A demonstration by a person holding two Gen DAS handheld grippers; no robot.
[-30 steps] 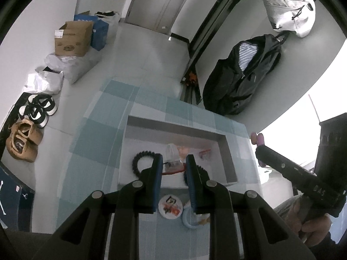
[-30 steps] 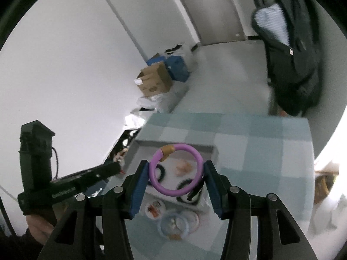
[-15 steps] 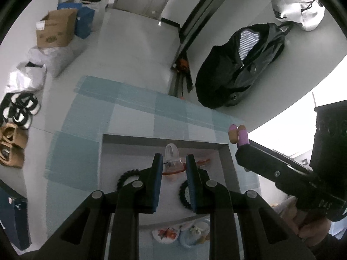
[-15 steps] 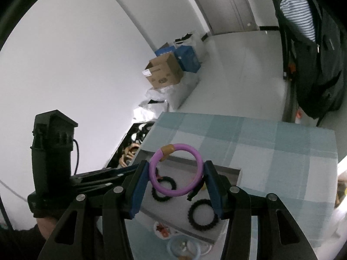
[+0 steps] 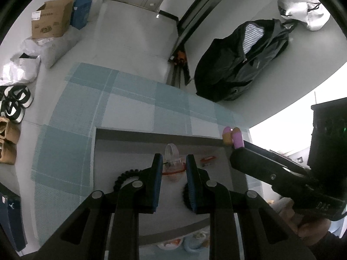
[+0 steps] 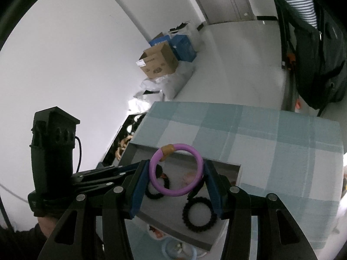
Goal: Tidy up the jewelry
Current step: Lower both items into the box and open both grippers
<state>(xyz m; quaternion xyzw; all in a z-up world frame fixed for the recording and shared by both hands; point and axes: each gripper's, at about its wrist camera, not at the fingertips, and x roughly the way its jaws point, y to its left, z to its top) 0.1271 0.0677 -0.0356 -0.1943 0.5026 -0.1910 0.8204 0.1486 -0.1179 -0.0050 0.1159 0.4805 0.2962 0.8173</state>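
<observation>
My left gripper [image 5: 173, 166] is shut on a small clear piece with a red cord [image 5: 172, 162] and hangs over the grey tray [image 5: 151, 133]. The right gripper [image 6: 176, 165] is shut on a purple bangle [image 6: 195, 189] with a tan bead, held upright above the tray's [image 6: 237, 173] far side. In the left wrist view that bangle [image 5: 236, 137] shows edge-on at the tray's right corner. Two black beaded bracelets [image 6: 199, 214] [image 6: 155, 192] lie in the tray. The fingers partly hide them in the left wrist view [image 5: 123, 177].
The tray sits on a blue checked cloth [image 5: 130, 112]. A small white dish [image 5: 171, 243] and a light blue ring [image 5: 193, 244] lie on the cloth by the tray's near edge. On the floor beyond are a cardboard box [image 5: 52, 19], shoes [image 5: 15, 101] and a black jacket [image 5: 243, 60].
Both grippers have moved forward and down over the tray, each keeping its piece. The tray fills more of both views, and the dish and blue ring have slid to the bottom edge.
</observation>
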